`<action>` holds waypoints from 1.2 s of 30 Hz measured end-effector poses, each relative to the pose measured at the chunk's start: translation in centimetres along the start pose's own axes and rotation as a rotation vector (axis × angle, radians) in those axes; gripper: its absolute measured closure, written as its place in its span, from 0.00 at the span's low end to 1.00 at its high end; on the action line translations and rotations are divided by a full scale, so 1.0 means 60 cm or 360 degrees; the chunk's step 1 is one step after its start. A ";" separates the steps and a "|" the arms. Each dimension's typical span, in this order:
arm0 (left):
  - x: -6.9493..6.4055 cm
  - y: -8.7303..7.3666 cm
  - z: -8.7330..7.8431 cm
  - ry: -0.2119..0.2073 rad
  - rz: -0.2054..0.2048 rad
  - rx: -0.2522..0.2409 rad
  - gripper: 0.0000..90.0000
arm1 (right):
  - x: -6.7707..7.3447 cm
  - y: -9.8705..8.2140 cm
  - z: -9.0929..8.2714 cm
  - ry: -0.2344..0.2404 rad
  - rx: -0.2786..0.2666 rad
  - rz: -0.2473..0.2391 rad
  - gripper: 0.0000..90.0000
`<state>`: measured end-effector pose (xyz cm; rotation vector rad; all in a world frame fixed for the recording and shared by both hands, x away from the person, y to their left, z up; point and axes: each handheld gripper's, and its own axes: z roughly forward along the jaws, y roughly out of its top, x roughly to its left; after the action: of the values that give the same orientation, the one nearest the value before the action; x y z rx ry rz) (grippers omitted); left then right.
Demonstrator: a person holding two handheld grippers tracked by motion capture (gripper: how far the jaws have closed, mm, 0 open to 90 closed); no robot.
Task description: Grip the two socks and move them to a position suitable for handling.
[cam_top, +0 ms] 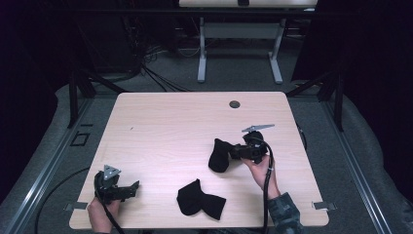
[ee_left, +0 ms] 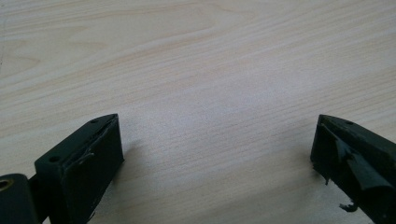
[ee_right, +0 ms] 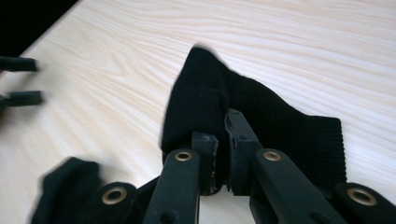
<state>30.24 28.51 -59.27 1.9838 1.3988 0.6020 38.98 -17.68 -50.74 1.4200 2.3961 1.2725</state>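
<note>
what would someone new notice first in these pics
First, the right gripper at the table's right, its jaws shut on a black sock that hangs from them above the wood. A second black sock lies flat near the front edge of the pale wooden table. At front left, the left gripper rests with jaws wide open.

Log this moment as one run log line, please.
right gripper: shut on sock, lifted | left gripper: open, empty | second sock: flat on table
</note>
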 end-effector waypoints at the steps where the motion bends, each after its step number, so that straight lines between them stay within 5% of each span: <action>1: 0.000 0.000 0.000 0.0000 -0.0001 0.0000 0.02 | 0.006 0.002 0.004 0.0010 0.0011 -0.0001 0.93; 8: 0.000 0.000 0.000 -0.0001 -0.0001 0.0000 0.02 | 0.038 0.003 0.059 0.0023 0.0086 -0.0038 0.90; 15: 0.000 0.000 0.000 -0.0002 -0.0001 0.0001 0.02 | 0.041 0.003 0.110 0.0016 0.0145 -0.0045 0.90; 19: 0.000 0.000 0.000 -0.0002 -0.0001 0.0001 0.02 | 0.038 0.001 0.139 0.0001 0.0237 -0.0058 0.73; 23: 0.000 0.000 0.000 -0.0003 -0.0001 0.0002 0.02 | 0.040 -0.001 0.120 -0.0001 0.0158 -0.0090 0.62; 24: 0.000 0.000 0.000 -0.0003 0.0000 0.0001 0.02 | 0.041 0.000 0.113 -0.0015 0.0142 -0.0109 0.50; 36: 0.000 0.000 0.000 0.0000 0.0003 -0.0001 0.02 | 0.035 -0.031 0.032 -0.0054 0.0085 -0.0131 0.33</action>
<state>30.23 28.49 -59.27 1.9848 1.3967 0.6037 37.36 -15.33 -52.62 1.3301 2.4564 1.1649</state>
